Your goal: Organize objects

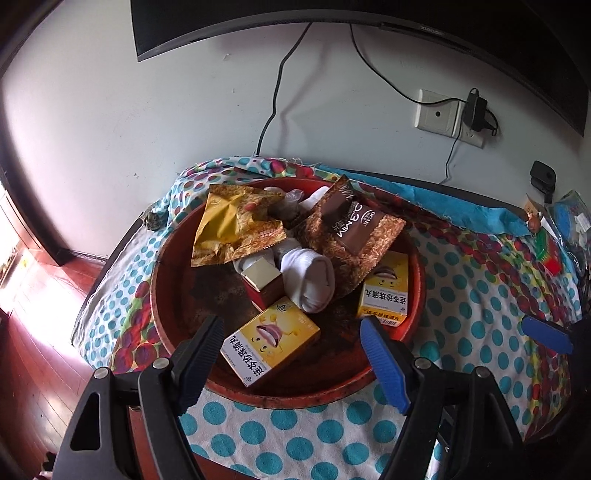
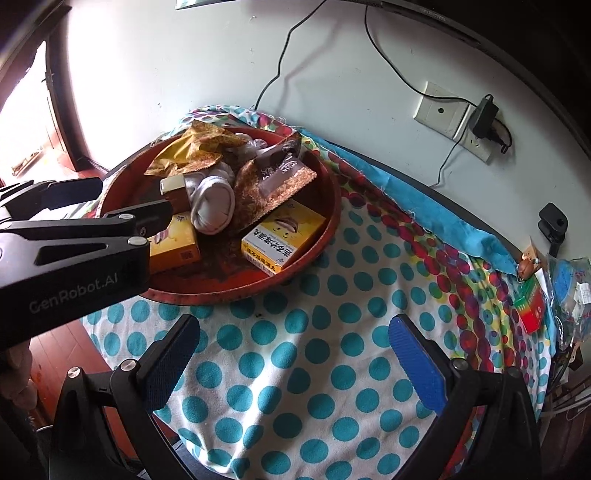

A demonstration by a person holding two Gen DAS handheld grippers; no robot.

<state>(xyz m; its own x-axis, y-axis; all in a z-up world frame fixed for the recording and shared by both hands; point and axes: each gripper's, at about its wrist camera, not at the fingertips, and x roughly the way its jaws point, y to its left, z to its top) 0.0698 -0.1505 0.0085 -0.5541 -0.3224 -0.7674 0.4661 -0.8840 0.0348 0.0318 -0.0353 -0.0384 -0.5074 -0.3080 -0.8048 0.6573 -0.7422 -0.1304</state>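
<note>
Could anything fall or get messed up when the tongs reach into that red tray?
Maybe. The left tongs are open around the near yellow box, which lies close to the red tray's front rim, so a clumsy pinch might push it out. The white sock and brown packet are piled loosely against a small red box; bumping them could topple the pile. The right tongs hover open over the dotted cloth and could snag it.

Black grippers [image 2: 291,354]; blue ribbed pads [image 2: 417,363]

wall socket [image 1: 437,113], plugged adapter [image 2: 484,117], television [image 1: 332,18]
</note>
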